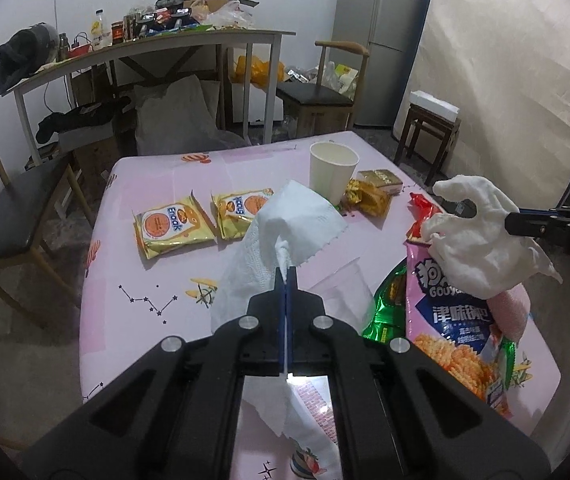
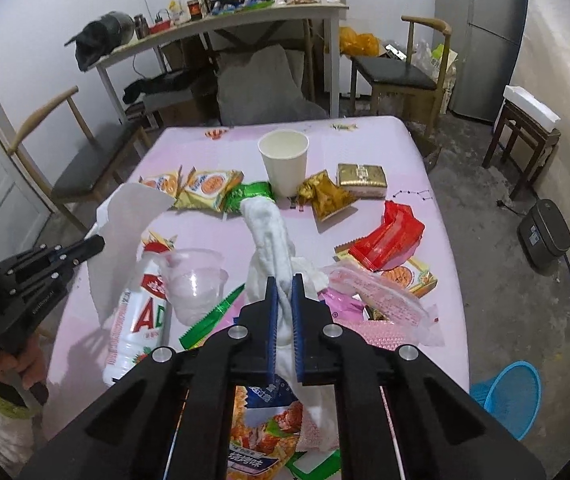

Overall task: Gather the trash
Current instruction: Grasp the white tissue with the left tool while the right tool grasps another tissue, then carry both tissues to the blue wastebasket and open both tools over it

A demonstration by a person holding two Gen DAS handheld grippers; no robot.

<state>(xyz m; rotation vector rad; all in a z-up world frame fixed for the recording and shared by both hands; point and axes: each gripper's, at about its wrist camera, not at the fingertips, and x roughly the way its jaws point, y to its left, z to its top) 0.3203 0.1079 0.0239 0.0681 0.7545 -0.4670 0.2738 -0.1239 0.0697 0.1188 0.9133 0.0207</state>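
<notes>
Both grippers are loaded. The left gripper has its jaws pressed together on a flat white paper towel, which drapes forward and down from the tips. The right gripper pinches a crumpled white tissue whose long axis runs ahead along the jaws. The likely destination, a blue mesh bin, stands on the floor below the counter's near right corner, so the right hand is judged nearer. The counter, under a pink printed cover, carries a paper cup, snack wrappers and a bottle. The room behind is cluttered.
</notes>
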